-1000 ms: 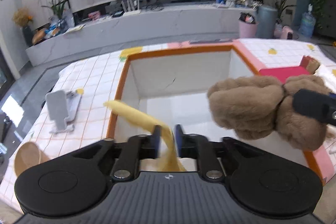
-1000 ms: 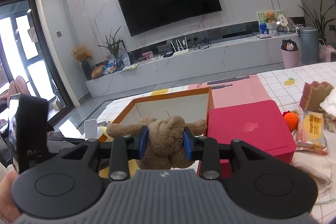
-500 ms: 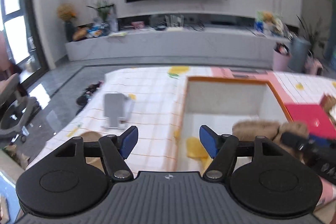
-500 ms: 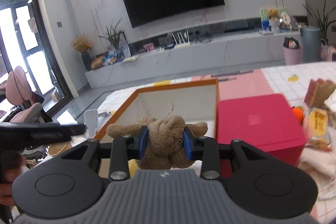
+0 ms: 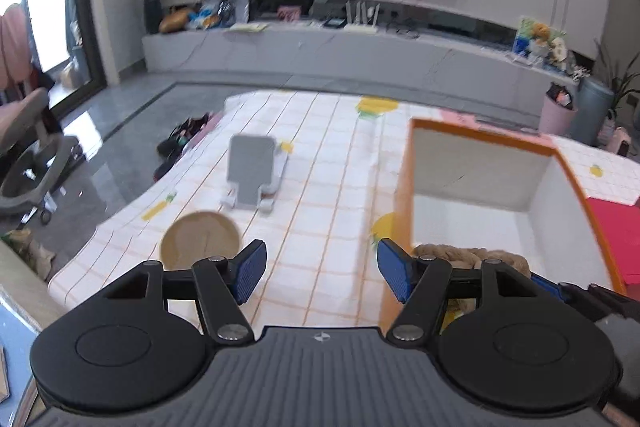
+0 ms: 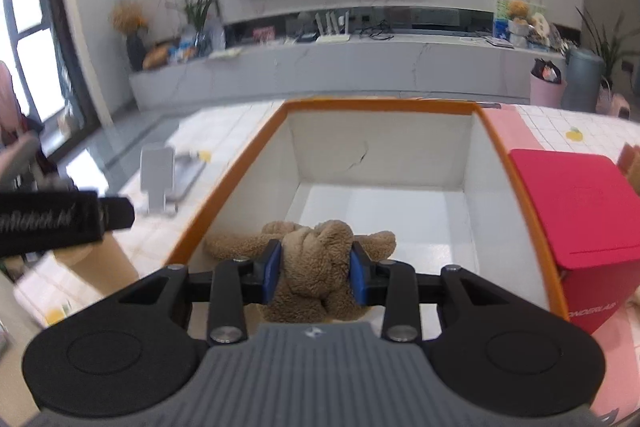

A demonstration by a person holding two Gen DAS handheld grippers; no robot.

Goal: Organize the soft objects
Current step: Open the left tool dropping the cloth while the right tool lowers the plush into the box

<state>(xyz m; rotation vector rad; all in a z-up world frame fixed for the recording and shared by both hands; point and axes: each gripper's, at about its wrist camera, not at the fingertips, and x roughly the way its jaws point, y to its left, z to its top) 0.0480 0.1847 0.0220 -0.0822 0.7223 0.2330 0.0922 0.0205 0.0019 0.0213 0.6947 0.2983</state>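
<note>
A brown plush toy (image 6: 316, 251) sits between the blue pads of my right gripper (image 6: 316, 267), which is shut on it with its jaws starting to open. It hangs low over the near end of the orange-rimmed white box (image 6: 230, 183). In the left wrist view the plush toy (image 5: 460, 253) shows just inside the box (image 5: 404, 187). My left gripper (image 5: 320, 255) is open over the checked tablecloth left of the box, its jaws closing a little with nothing between them. The yellow soft thing is hidden from both views.
A red box (image 6: 572, 203) stands against the orange box's right side. On the cloth to the left are a grey phone stand (image 5: 252, 171) and a round brown cup (image 5: 200, 243). The table's left edge drops to a grey floor.
My left gripper let go of the yellow strip into the box, opened wide and swung left over the cloth. My right gripper carried the plush toy forward and down into the box.
</note>
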